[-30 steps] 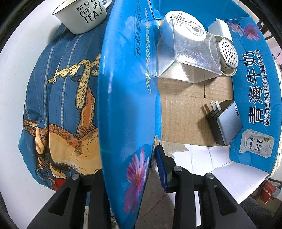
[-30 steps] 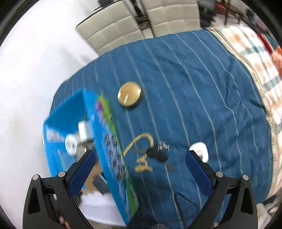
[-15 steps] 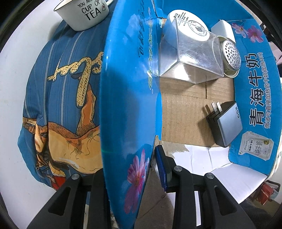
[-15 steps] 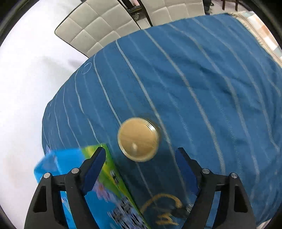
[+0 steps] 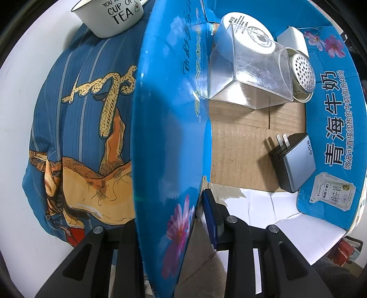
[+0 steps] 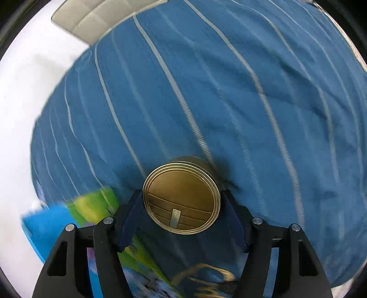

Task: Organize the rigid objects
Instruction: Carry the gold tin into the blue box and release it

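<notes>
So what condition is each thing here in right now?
Blue milk carton: open, wall pinched.
Left gripper: shut on the carton wall.
Right gripper: closing around the tin.
Gold round tin: lidded, resting on the blue bedspread.
Clear plastic box: tipped over.
Grey charger: prongs out.
Tea mug: upright.

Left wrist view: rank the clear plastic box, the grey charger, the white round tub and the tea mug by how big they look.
1. clear plastic box
2. tea mug, cut off by the frame edge, so unsure
3. white round tub, partly behind the box; looks about equal to the grey charger, so I won't rank those two.
</notes>
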### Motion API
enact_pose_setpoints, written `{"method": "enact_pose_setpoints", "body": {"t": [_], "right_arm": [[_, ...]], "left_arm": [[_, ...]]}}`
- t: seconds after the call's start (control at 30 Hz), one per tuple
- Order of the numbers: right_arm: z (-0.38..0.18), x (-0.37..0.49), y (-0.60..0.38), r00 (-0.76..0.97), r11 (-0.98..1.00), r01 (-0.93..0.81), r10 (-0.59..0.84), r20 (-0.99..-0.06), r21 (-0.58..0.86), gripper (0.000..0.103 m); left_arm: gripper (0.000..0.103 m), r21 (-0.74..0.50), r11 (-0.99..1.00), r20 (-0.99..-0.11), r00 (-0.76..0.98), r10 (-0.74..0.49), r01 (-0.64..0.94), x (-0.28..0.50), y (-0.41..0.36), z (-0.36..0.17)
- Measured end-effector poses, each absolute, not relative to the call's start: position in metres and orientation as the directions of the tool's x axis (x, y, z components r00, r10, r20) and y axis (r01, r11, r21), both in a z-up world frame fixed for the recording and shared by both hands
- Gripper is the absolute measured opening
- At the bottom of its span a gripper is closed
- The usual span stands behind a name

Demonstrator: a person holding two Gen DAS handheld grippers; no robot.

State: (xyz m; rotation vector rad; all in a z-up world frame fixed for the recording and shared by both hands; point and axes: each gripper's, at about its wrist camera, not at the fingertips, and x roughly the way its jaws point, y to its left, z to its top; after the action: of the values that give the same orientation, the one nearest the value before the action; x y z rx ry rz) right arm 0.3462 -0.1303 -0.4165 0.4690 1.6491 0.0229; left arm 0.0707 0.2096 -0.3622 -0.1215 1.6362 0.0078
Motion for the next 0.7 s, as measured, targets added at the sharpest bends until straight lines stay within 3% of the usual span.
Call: {"method": "enact_pose_setpoints", "body": {"t": [0.27, 0.5, 0.7], "right_arm": [[-0.415, 0.328, -0.147, -0.102, 0.908, 0.261, 0.364, -0.926, 0.328, 0.071], [-0.417, 0.326, -0.118, -0.069, 0.950, 0.215, 0.245, -0.967, 0.225, 0.071], [-0.396, 0.299, -0.116, -0.025, 0.936, 0.246, 0.265, -0.964, 0.251, 0.071]], "left_arm": [[0.029, -0.070, 0.994, -0.995, -0.067, -0.076, -0.079, 0.070, 0.209, -0.363], [0.029, -0.067, 0.995, -0.995, -0.073, -0.073, -0.077, 0.074, 0.206, -0.363], [0.029, -0.067, 0.995, -0.995, -0.071, -0.073, -0.074, 0.074, 0.205, -0.363]]}}
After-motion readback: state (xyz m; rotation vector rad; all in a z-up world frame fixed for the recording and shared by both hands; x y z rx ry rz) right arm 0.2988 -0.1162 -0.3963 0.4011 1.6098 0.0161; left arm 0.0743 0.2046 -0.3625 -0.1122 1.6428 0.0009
